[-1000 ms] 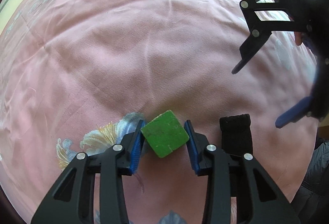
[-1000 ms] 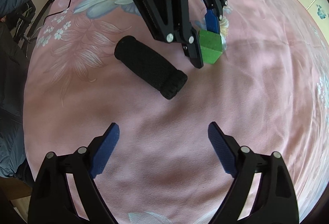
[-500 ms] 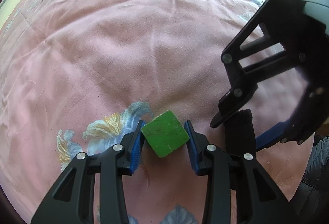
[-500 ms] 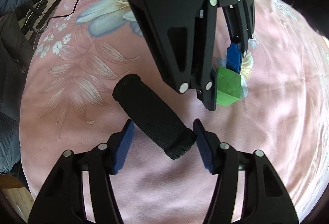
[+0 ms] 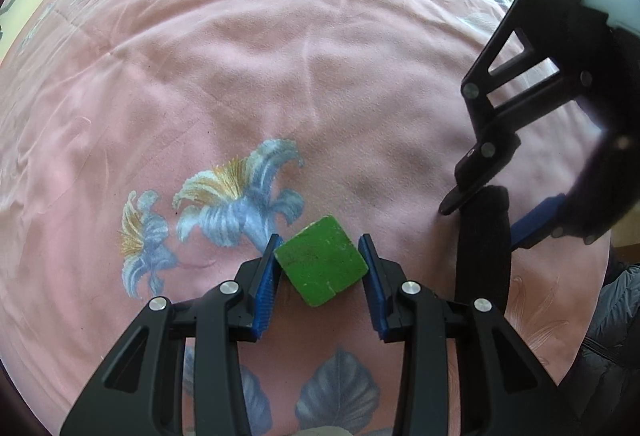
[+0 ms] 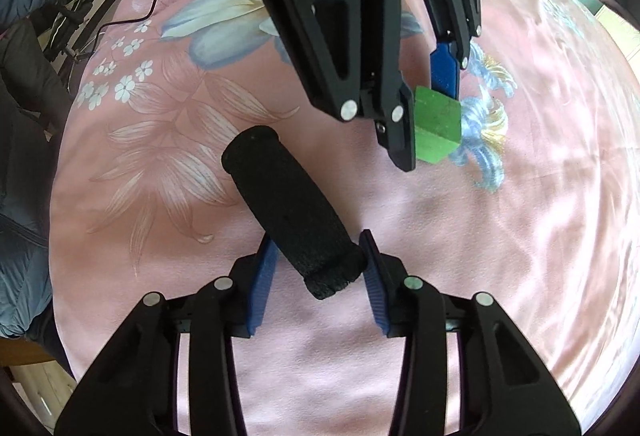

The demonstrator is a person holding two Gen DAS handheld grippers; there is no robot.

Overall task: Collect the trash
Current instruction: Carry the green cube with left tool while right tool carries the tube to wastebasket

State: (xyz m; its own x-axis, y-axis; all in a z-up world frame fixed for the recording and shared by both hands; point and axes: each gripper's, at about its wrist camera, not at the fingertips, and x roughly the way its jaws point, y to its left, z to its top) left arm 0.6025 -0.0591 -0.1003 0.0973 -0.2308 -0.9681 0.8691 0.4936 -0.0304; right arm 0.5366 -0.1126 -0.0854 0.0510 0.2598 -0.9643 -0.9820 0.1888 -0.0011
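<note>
Mid-collection, a green block [image 5: 322,266] is held clamped between the blue pads [image 5: 265,292] of the left gripper [image 5: 320,276], its corners turned diamond-wise to the jaws. Just to that gripper's right, a black foam cylinder [image 6: 290,211] is being closed upon by the right gripper [image 6: 316,268], whose jaws are narrowing with the cylinder's near end between them; the pads appear to be at its sides, though a firm pinch cannot be confirmed. The cylinder's long axis is seen running away from the right gripper and up to the left in the right wrist view, so it is crossed by the jaws rather than followed. The right hand is plainly the nearer to it, the left being already occupied. Both items are set over a pink floral bedcover [image 5: 280,75], with a dark cable [image 6: 160,1] trailing across its far edge. No bin, bag or other container is shown in either view, so where the trash is to be dropped cannot be told.
</note>
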